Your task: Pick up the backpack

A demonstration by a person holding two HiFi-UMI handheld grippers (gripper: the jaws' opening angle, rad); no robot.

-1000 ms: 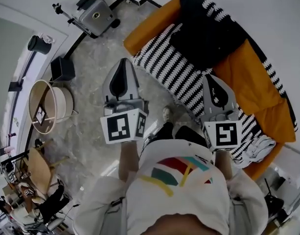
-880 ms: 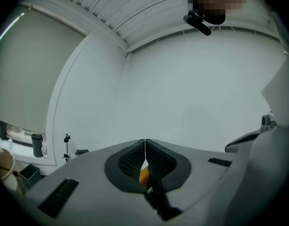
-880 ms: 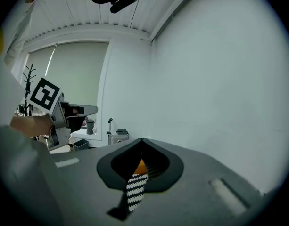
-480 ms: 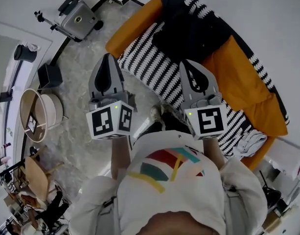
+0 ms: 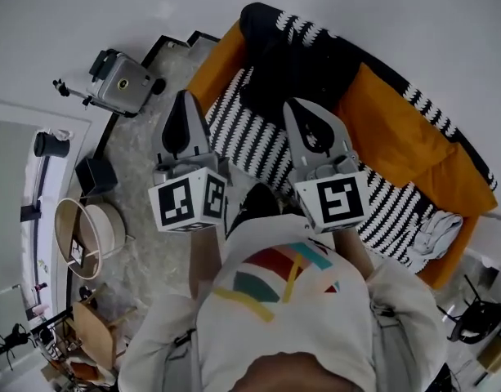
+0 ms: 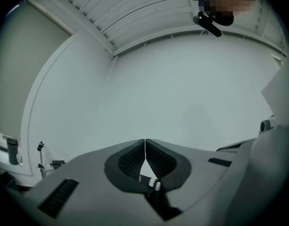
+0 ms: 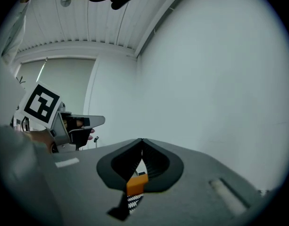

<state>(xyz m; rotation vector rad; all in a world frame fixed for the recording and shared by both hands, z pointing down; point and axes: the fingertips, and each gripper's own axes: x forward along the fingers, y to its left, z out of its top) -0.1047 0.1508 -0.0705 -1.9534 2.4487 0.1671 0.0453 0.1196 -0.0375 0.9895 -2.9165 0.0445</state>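
Note:
On the orange sofa (image 5: pixel 397 129) a black-and-white striped blanket (image 5: pixel 250 137) is spread, and on its far part rests a bulky black thing (image 5: pixel 303 64) that looks like the backpack. My left gripper (image 5: pixel 183 96) is shut and empty, held level over the blanket's front left edge. To its right my right gripper (image 5: pixel 297 103) is likewise shut and empty, its tips just short of the black thing. The left gripper view has the shut tips (image 6: pixel 144 140) against a bare white wall. In the right gripper view the shut tips (image 7: pixel 142 139) face a wall, with the left gripper (image 7: pixel 64 121) beside them.
On the marble floor left of the sofa stand a grey device on a tripod (image 5: pixel 119 80), a small black box (image 5: pixel 95 174) and a round wooden basket (image 5: pixel 87 235). A white cloth (image 5: pixel 442 231) lies at the sofa's right end. A wooden chair (image 5: pixel 91 333) stands lower left.
Both grippers have moved forward towards the sofa and a little upward, staying shut. The sofa and the black thing now lie closer beneath the gripper tips.

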